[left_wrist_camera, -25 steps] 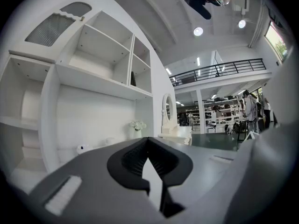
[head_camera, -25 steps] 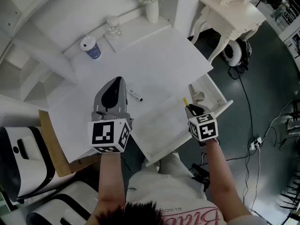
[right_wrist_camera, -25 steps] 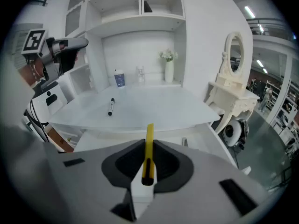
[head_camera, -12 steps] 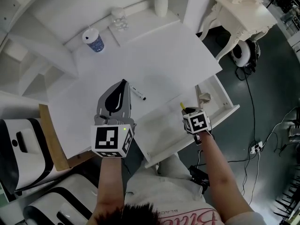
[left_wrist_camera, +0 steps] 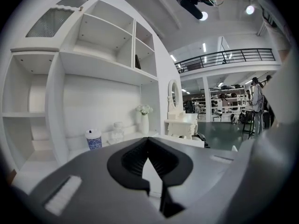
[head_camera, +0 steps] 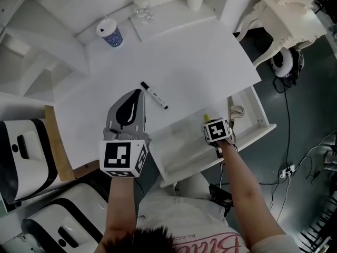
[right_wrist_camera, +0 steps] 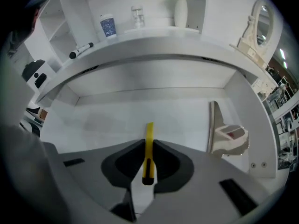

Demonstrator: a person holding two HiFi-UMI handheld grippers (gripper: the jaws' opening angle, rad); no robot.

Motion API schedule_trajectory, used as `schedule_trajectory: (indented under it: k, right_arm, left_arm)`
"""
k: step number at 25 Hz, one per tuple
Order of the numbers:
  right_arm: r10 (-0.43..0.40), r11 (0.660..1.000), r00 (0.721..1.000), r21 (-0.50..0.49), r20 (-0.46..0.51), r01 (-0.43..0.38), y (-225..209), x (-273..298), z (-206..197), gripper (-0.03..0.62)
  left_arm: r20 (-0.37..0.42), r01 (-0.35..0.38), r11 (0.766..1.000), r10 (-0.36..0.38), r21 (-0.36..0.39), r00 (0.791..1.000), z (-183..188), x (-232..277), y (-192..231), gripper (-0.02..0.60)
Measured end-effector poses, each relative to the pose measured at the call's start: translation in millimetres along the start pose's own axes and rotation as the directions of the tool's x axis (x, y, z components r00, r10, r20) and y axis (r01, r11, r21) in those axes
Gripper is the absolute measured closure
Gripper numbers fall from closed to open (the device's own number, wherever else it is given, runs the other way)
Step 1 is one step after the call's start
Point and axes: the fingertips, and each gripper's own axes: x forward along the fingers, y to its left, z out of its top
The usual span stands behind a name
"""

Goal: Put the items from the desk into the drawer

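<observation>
My right gripper (head_camera: pixel 209 122) is shut on a thin yellow utility knife (right_wrist_camera: pixel 149 149), which sticks out forward past the jaws. It hangs over the open white drawer (head_camera: pixel 185 142), just above the drawer's bare floor (right_wrist_camera: pixel 117 118). A black-and-white marker (head_camera: pixel 154 95) lies on the white desk (head_camera: pixel 200 62), just ahead of my left gripper (head_camera: pixel 138 93). The left gripper (left_wrist_camera: pixel 148 140) hovers above the desk with its jaws together and nothing between them. The marker (right_wrist_camera: pixel 81 50) also shows near the desk's front edge.
A whitish crumpled object (right_wrist_camera: pixel 230 139) lies at the drawer's right end beside a thin divider (right_wrist_camera: pixel 212 125). A blue patterned cup (head_camera: pixel 110 33), a glass jar (head_camera: pixel 142 12) and a vase (right_wrist_camera: pixel 181 6) stand at the back of the desk. White shelves (left_wrist_camera: pixel 93 55) rise behind.
My right gripper has sunk lower into the drawer with the yellow knife. The head view has shifted; the left gripper has hardly moved.
</observation>
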Motion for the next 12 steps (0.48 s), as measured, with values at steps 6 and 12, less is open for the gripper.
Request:
schedule_trajectory:
  k: [6, 12]
  right_arm:
    - [0.010, 1.000, 0.999, -0.025, -0.035, -0.010, 1, 11, -6, 0.536]
    - [0.011, 0.998, 0.998, -0.058, -0.064, -0.014, 2, 14, -6, 0.536]
  left_arm:
    - [-0.015, -0.023, 1.000, 0.023, -0.003, 1.000, -3, 3, 3, 0.572]
    - [-0.014, -0.034, 0.999, 0.034, -0.002, 0.999, -3, 4, 6, 0.572]
